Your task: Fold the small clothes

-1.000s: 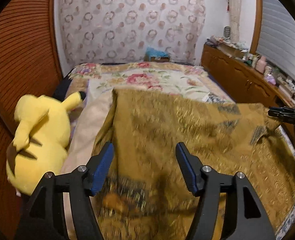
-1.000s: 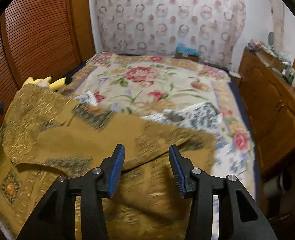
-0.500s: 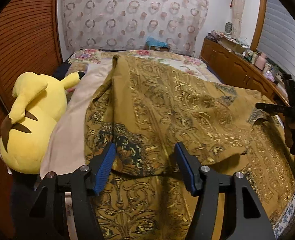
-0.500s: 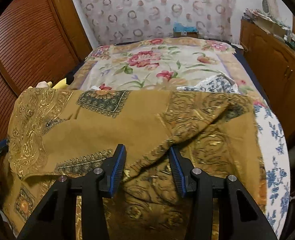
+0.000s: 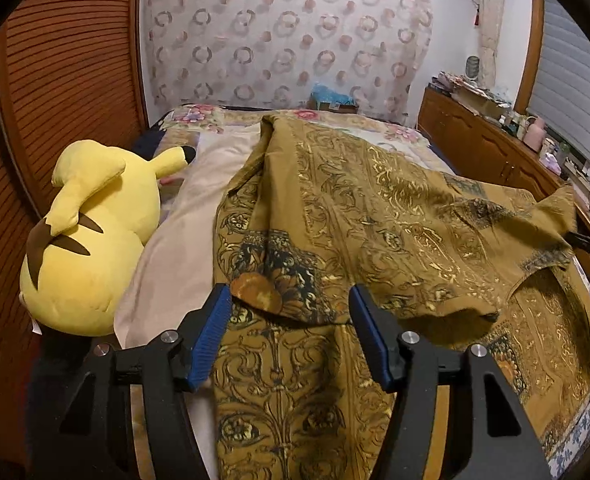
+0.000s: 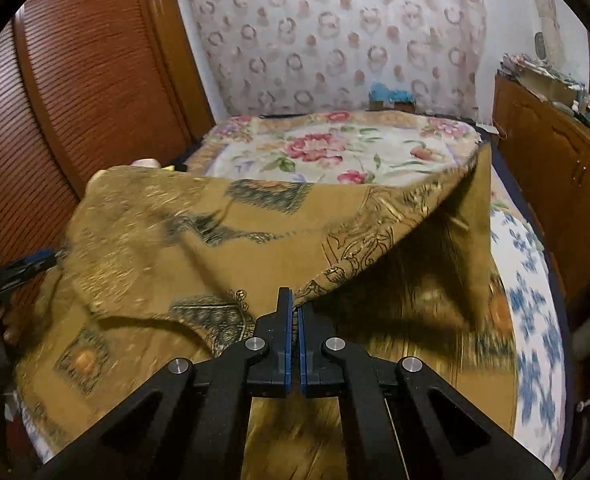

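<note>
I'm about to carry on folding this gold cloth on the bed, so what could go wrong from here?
The right gripper pinches only a thin edge of the gold cloth, so it may slip out. The left gripper is open over the cloth's hem, holding nothing, so the fold may skew. The yellow plush toy lies close beside the cloth and could snag.

Warm, fairly dim indoor light in both views; source not visible. Fisheye distortion bends the walls, and black vignetting fills the corners. The left wrist view is largely sharp. In the right wrist view the ochre garment (image 6: 223, 240) shows motion blur, with deep shadow beneath its lifted fold.
</note>
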Available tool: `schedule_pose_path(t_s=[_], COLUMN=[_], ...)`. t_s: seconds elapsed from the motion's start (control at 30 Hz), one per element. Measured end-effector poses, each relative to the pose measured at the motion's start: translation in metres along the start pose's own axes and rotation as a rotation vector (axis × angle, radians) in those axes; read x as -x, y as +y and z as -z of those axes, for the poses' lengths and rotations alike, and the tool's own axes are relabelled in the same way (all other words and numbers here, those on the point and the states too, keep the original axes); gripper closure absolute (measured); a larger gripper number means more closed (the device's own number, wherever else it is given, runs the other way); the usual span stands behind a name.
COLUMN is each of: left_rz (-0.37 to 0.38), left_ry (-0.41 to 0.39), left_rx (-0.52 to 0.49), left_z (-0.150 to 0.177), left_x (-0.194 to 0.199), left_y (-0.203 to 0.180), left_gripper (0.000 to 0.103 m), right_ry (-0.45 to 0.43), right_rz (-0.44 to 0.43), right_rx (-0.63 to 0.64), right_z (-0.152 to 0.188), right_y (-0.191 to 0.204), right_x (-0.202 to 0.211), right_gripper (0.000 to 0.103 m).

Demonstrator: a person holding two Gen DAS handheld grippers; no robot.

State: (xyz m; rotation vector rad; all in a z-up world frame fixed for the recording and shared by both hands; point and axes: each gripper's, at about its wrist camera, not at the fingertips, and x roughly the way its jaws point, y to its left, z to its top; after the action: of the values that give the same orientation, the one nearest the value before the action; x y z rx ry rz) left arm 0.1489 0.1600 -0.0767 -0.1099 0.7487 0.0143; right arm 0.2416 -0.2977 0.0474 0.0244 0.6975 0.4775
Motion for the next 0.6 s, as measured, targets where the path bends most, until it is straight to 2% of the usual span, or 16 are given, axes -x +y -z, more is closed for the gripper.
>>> schedule_pose_path(t_s=[0.17,0.3,0.43,0.53,0.57,0.6], left_rz=[-0.003,-0.007,-0.021,-0.031,-0.032,-0.032], left_ry=[-0.027,-0.04,-0.036,-0.026,-0.023,-0.018], left_rx=[-0.024,-0.031,-0.038,-0.035,-0.034,-0.033], left_z=[-0.001,-0.003,-0.003,-0.006,-0.006,-0.007], left_x=[0.012,0.017,0.014,0.007,0.005,0.002], left_y=[-0.005,-0.005,-0.003,0.001,0.002,0.003], left_gripper=[0.04,0.04,0.04,0.04,0.04,0.04], right_ry=[0.021,0.054,0.059,0.033,0.024,0.01], right_rz=[-0.058,-0.051,0.026,0.082,0.094,0.102], right_rx=[-0.042,-0.018,0.015,0.016,0.01,0.005], right_z=[0.038,0.066,0.078,0.076,0.075,0.075], right_y=[0.006,0.014,0.014,0.01,0.007,0.003], right_x=[0.02,0.029,0.037,0.047,0.049,0.052], right_gripper=[0.101,0.101,0.095,0.075,0.063,0.058])
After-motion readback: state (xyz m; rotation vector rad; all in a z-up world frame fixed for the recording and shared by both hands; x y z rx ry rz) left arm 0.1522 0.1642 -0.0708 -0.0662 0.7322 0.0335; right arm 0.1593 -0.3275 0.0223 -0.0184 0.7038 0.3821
